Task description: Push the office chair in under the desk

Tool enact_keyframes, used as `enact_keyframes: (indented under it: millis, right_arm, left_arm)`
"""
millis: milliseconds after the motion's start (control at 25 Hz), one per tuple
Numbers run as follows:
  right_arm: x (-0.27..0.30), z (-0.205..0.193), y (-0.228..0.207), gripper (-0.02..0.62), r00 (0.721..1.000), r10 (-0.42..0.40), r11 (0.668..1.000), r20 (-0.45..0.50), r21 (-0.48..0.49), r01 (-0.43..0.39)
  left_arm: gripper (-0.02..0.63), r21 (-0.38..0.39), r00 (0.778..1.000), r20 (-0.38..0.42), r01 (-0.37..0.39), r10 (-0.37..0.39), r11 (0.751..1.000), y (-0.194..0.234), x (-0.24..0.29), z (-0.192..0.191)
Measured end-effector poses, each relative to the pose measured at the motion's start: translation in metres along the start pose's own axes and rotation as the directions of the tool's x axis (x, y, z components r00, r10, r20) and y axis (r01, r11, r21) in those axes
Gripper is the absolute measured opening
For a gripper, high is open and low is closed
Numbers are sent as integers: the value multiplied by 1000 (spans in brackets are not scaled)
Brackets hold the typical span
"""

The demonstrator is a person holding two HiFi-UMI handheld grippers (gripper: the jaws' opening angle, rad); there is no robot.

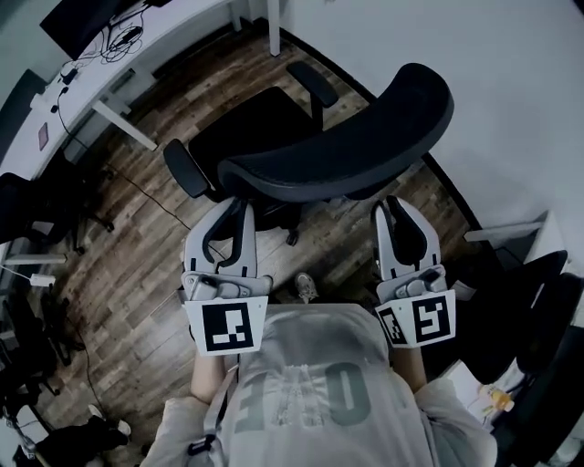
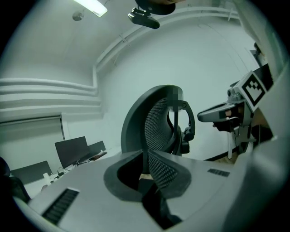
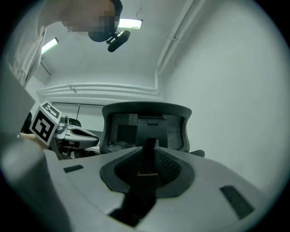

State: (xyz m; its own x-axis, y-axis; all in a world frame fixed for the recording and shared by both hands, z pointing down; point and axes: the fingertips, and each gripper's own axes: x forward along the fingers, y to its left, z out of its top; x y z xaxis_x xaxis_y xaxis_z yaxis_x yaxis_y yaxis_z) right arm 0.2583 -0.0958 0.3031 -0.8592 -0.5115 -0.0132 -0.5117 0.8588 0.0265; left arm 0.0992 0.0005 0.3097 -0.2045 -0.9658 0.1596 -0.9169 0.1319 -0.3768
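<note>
Office chair (image 1: 347, 150) stands on dark wood-plank floor (image 1: 137, 264), backrest toward person, seat toward white desk (image 1: 169, 29). Desk is beyond chair's seat side; chair is near it but not under it. Monitor (image 1: 78, 23) & tangle of cables (image 1: 119, 41) lie on desk top. White wall (image 1: 511, 91) runs close by chair's right armrest side w/ dark skirting at floor.

Left gripper (image 1: 230, 208) and right gripper (image 1: 394, 205) sit just behind backrest, one toward each end. Both have tips together w/ nothing held. Gripper views show backrest a little ahead of tips, not touching.

More black chairs (image 1: 55, 210) stand left of the office chair. Ceiling strip light (image 2: 93, 5) and wall conduit (image 2: 50, 86) are above chair.
</note>
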Motion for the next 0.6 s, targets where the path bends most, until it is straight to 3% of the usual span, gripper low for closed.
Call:
enact_keyframes:
  millis: [80,120,360,600]
  right_arm:
    - [1,-4,-4,206,999,45,999,-26,10,-45]
    - [3,-5,-4,225,997,66,998,-36,11,-66]
    - [19,4,-2,267,987,157,987,-34,-18,-158]
    - [35,3,5,275,982,174,984,-77,-37,-177]
  left_arm:
    - [84,-14,999,-28,24,-24,1000,-9,-1,-4]
    - [144,-16,998,-46,36,-37,999,-13,0,-7]
    - [169,76,981,-188,55,-40,996,-30,5,-24]
    - [168,125,960,-271,103,-66,987,-29,5,-27]
